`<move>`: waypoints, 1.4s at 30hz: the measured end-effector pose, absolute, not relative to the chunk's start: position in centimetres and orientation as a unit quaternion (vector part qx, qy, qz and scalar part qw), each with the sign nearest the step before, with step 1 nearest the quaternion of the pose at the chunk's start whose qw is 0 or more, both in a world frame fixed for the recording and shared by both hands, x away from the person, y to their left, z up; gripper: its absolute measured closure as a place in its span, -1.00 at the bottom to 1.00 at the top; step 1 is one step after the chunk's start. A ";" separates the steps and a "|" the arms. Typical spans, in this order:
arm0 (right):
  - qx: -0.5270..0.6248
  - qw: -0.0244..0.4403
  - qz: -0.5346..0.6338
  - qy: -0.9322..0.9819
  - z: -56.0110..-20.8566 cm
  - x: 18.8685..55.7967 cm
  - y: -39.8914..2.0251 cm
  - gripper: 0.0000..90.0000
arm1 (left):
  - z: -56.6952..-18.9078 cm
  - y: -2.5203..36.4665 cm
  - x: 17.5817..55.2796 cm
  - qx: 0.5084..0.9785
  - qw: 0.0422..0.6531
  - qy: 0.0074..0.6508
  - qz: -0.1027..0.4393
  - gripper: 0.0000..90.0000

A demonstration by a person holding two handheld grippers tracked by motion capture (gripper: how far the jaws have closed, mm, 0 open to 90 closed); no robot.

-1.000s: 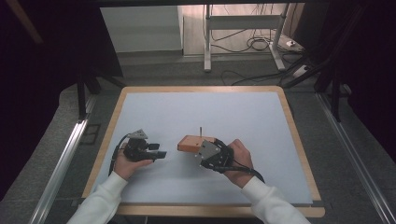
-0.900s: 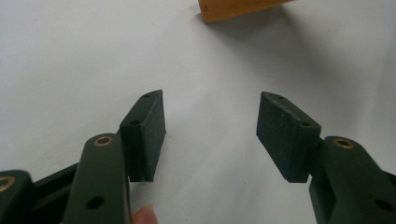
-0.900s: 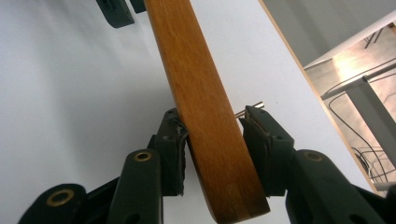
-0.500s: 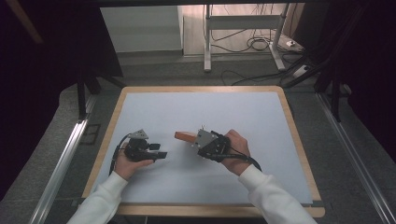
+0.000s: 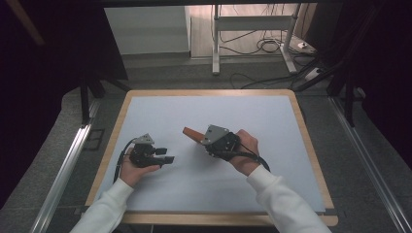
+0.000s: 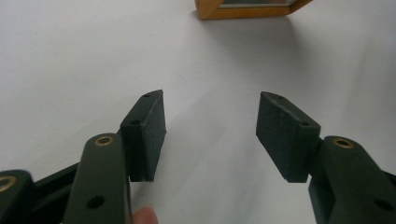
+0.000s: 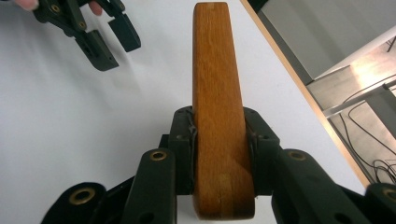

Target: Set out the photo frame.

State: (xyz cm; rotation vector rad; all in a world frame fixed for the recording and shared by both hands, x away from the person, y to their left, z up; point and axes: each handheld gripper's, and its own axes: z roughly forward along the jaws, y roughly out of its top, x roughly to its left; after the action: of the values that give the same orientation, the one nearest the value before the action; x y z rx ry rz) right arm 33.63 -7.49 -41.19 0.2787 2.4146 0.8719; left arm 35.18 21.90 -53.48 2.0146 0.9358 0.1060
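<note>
Wooden block [image 7: 219, 121] in right gripper [image 7: 219, 154] jaws.

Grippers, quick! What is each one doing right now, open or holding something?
Left gripper: open, jaws wide apart, nothing between them.
Right gripper: shut on the wooden block, one jaw on each side of it.

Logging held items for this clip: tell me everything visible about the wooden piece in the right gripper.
The wooden piece is a flat, elongated block of orange-brown, varnished-looking wood with visible grain and a rounded far end. The right gripper is shut on its two sides, near one end, so it sticks out forward past the jaws. In the high view it points left, towards the open left gripper, above the white table sheet. The left gripper view shows an edge of it with a darker inset panel; nothing else touches it.
</note>
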 end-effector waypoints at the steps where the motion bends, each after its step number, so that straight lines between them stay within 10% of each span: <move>1: 0.104 0.276 0.325 0.899 -41.2 33.6 -7.5 0.54 | -53.5 21.8 35.2 0.811 0.444 0.379 0.042 -0.07; 22: 0.059 0.218 0.375 0.899 -39.8 30.4 -8.2 0.54 | -53.4 22.0 35.2 0.815 0.439 0.377 0.045 -0.04; 42: 0.129 0.211 0.380 0.891 -40.3 34.6 -10.9 0.42 | -53.0 21.6 34.4 0.818 0.429 0.376 0.072 -0.23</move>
State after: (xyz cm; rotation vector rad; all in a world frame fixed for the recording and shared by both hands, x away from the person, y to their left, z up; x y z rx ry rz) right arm 34.64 -10.89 -40.29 0.3591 2.4768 1.0551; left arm 34.44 21.59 -52.97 2.0415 0.9387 0.1797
